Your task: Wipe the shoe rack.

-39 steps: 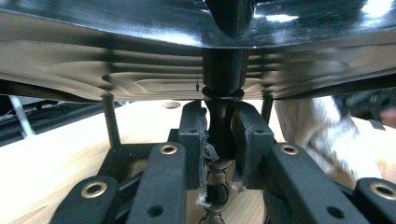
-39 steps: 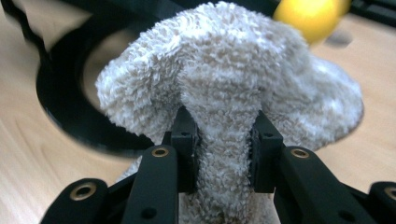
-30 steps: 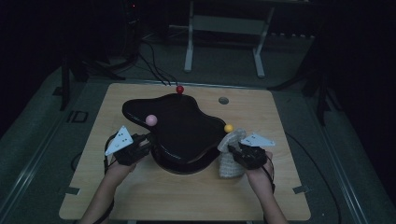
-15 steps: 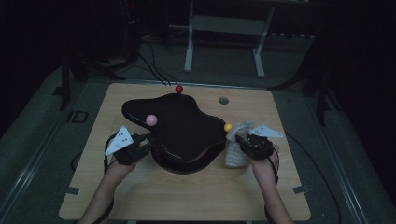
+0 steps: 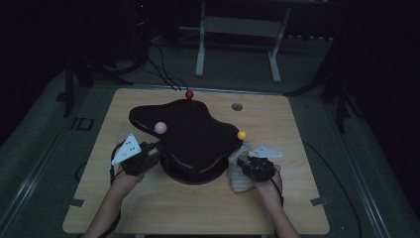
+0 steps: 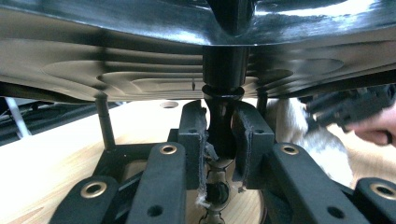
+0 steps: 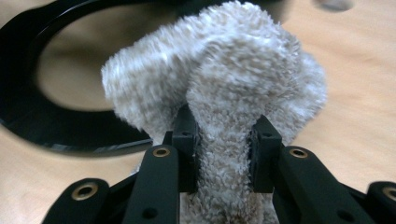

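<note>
Two grippers: both are engaged on one job, which I judge to be wiping the black stand with the cloth while the other hand steadies it.
Table (image 5: 163, 213): pale wood; the stand sits near its middle, so there is room to work round the right edge.
Black stand (image 5: 190, 134): glossy, wavy top shelf over a ring base, with coloured balls at its edge. Dust and smears show easily on such gloss, so strokes should be slow, overlapping and follow the contour.
Ring base (image 7: 42, 126): lies just beyond the cloth in the right gripper view. If the base is the target, bring the cloth flat against its rim rather than jabbing with the jaw tips.
Cloth (image 7: 219, 107): fluffy, beige, bunched and standing on the table just right of the stand. Plenty of pile bulges ahead of the jaws, which should keep hard plastic off the gloss.
Left gripper (image 6: 219, 135): clamped on the central black post (image 6: 224, 70) under the shelf. Hold firm and still, so that wiping pressure does not slide or tip the stand.
Right gripper (image 7: 224, 135): pinched tight on a fold of the cloth; keep that grip and press lightly.
Yellow ball (image 5: 241, 135): nearest the cloth; steer round it.
</note>
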Tool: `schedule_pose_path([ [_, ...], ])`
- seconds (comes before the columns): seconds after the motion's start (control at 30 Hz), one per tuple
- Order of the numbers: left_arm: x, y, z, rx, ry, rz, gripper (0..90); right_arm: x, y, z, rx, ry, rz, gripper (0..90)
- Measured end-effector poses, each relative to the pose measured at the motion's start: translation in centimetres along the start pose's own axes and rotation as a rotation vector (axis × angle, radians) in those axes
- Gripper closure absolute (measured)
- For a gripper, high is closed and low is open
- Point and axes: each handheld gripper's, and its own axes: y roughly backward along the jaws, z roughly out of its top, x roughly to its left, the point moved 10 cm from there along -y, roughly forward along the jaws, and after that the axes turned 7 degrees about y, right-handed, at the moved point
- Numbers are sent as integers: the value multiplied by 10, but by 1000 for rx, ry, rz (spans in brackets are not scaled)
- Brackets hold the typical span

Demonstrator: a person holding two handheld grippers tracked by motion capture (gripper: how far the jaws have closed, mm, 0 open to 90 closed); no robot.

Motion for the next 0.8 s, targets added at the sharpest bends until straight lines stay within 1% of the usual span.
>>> schedule_pose_path([
  [0.03, 0, 0, 0, 0, -2, 1, 744, 6, -2, -3, 5, 5, 13, 699],
  [0.1, 0, 0, 0, 3, -4, 4, 744, 19, -9, -8, 31, 39, 59, 699],
  [0.17, 0, 0, 0, 2, -3, 2, 744, 25, -13, -5, 34, 60, 65, 699],
  [0.23, 0, 0, 0, 1, -3, 2, 744, 24, -14, 1, 18, 65, 60, 699],
  [0.27, 0, 0, 0, 1, -2, 3, 744, 22, -14, 5, 7, 57, 59, 699],
  [0.33, 0, 0, 0, 1, -2, 0, 743, 18, -18, 10, -8, 59, 37, 699],
  [0.4, 0, 0, 0, 2, -3, -1, 743, 16, -28, 9, -3, 75, 18, 699],
  [0.47, -1, 0, 0, 3, -2, 0, 743, 17, -39, 2, 25, 84, 14, 702],
  [0.5, -1, 0, 0, 3, -3, 2, 744, 17, -42, -1, 18, 70, 18, 703],
  [0.53, -1, 0, 0, 3, 0, 1, 744, 17, -43, -1, 2, 43, 20, 703],
  [0.57, -1, 0, 0, 2, 2, 0, 743, 18, -43, -1, -3, 30, 21, 704],
  [0.63, -1, 0, 0, 2, 2, 1, 743, 21, -42, -2, -4, 27, 16, 703],
  [0.67, -1, 0, 0, 2, 4, 1, 743, 24, -42, -2, -4, 22, 23, 703],
  [0.73, -1, 0, 0, 2, 5, 1, 743, 31, -41, -2, -6, 28, 26, 700],
  [0.8, -1, 0, 0, 3, 4, 3, 743, 40, -40, -3, -24, 16, 39, 698],
])
